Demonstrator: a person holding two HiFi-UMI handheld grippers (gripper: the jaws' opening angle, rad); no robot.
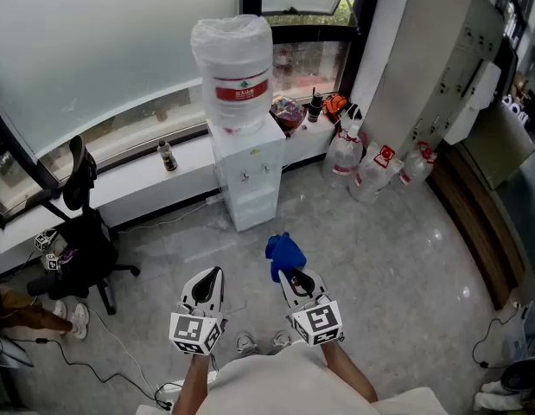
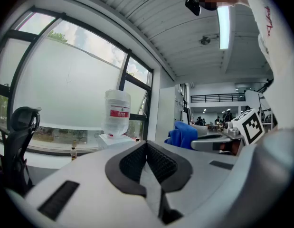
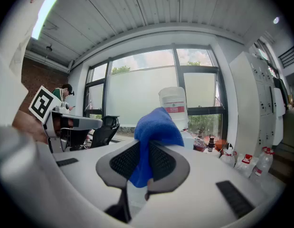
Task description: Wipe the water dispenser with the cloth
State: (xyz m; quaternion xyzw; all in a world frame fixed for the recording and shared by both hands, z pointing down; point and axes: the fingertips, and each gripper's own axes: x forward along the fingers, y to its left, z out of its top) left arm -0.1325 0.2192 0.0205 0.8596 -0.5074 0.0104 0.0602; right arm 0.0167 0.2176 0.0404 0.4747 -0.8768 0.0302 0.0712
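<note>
Pinches a crumpled blue cloth (image 1: pixel 284 253) in the right hand-held gripper (image 1: pixel 290 277), low over the glossy grey floor (image 1: pixel 397 258). Holds the left hand-held gripper (image 1: pixel 212 275) just beside it, jaws pressed together on nothing. Faces the white floor-standing water dispenser (image 1: pixel 248 175) topped by a clear plastic jug (image 1: pixel 235 67), well apart from the cloth, against the window ledge.

Floor (image 1: pixel 405 258): we see glossy grey tile.
Window (image 1: pixel 103 50): frosted, dark-framed.
Office chair (image 1: pixel 81 240): black, left.
Strip light (image 2: pixel 223 25): lit.

Black office chair (image 1: pixel 84 232) left, clear jugs (image 1: pixel 379 169) right, small bottle (image 1: pixel 168 156) on windowsill (image 1: pixel 120 178)
</note>
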